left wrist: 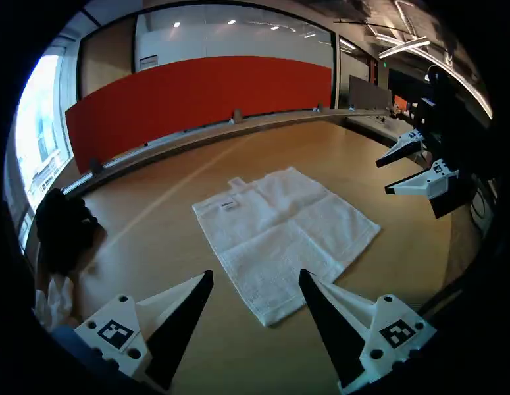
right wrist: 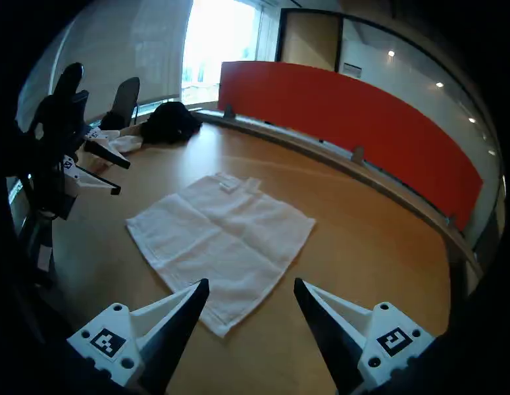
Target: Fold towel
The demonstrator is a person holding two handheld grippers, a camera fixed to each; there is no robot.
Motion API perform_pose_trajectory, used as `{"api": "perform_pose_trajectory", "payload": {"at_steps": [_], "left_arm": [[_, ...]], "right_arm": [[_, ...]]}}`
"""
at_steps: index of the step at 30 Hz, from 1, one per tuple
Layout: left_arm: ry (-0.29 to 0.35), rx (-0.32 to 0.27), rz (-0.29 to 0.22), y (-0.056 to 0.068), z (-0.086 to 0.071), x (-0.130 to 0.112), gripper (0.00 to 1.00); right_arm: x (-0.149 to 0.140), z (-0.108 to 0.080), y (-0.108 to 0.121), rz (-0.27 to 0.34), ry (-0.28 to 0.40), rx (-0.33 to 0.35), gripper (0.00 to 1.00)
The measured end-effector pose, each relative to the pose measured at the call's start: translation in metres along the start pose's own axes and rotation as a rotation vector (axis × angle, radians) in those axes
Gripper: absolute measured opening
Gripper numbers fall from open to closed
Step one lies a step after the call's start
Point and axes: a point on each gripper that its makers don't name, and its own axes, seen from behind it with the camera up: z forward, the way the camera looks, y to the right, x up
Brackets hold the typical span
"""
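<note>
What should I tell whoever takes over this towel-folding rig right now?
Left gripper: open, empty, hovering over the nearest corner of the white terry towel.
Right gripper: open, empty, hovering over the towel corner nearest it.
Towel: spread flat on the light wooden table, crease lines showing, small label at its far edge.
Done: nothing gripped, no fold made yet.
Left: grip an edge, fold it across, probably fold once more.

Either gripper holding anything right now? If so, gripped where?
Nothing is held. The left gripper and right gripper are both open, short of the white towel, which lies spread flat on the table.
</note>
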Motion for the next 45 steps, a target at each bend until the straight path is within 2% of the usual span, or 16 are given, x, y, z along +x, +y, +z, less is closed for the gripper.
{"api": "perform_pose_trajectory", "payload": {"at_steps": [8,23,36,45], "left_arm": [[-0.079,-0.033,0.002,0.008,0.018,-0.029,0.97],[-0.223,-0.083,0.014,0.019,0.04,-0.082,0.97],[-0.25,-0.092,0.043,0.021,0.047,-0.09,0.96],[-0.257,-0.101,0.062,0.023,0.048,-0.091,0.91]], "right_arm": [[-0.03,0.017,-0.01,-0.005,-0.065,0.035,1.0],[-0.073,0.03,-0.022,-0.016,-0.169,0.075,1.0],[-0.085,0.034,-0.031,-0.021,-0.206,0.111,0.92],[-0.09,0.035,-0.031,-0.009,-0.212,0.12,0.81]]}}
